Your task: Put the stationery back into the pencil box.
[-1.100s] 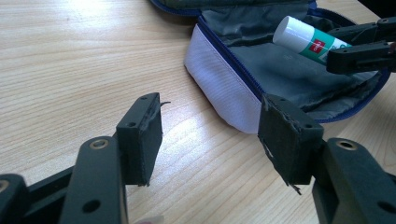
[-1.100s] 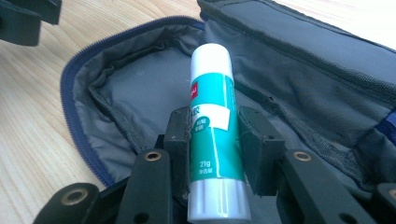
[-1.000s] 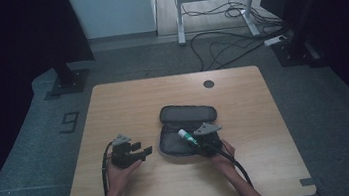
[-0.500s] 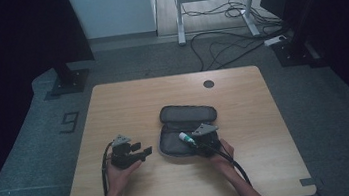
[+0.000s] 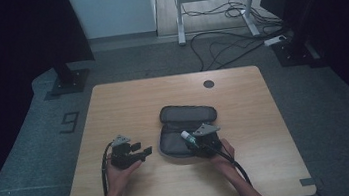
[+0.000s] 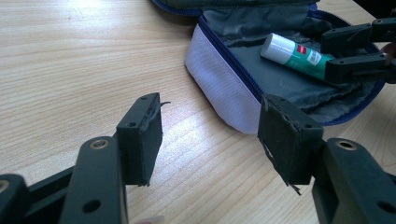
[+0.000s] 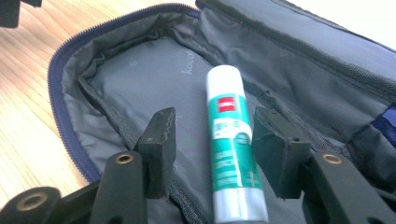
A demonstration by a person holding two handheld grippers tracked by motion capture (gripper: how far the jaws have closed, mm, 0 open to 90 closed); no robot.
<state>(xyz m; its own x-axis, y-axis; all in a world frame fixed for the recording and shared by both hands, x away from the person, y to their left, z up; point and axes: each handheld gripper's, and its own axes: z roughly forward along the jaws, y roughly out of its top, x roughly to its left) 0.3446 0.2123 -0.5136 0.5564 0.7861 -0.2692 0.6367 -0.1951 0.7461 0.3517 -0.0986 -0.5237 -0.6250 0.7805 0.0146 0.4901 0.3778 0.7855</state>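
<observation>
Wooden and pale, the table (image 5: 128, 103) lies in front of you in the high view. A grey pencil case (image 5: 186, 127) lies open on it, near the middle. Your right gripper (image 5: 194, 143) sits at the near edge of the case, with a green and white glue stick (image 5: 188, 137) at its tip. Your left gripper (image 5: 141, 151) rests on the table just beside the case, to its left, and points toward it.

In the left gripper view, your left gripper (image 6: 210, 135) has its jaws wide apart with bare table between them. The pencil case (image 6: 224, 88) lies just ahead, with a white side and a blue zip. The glue stick (image 6: 299, 56) lies inside the case, between the jaws of your right gripper (image 6: 352, 49).

In the right gripper view, the glue stick (image 7: 231, 144) lies on the grey lining of the pencil case (image 7: 140, 84), white cap pointing away from you. Your right gripper (image 7: 215, 147) has one jaw on each side of the stick. These jaws have just been opening, and there is a gap on both sides, so they do not squeeze the stick.
</observation>
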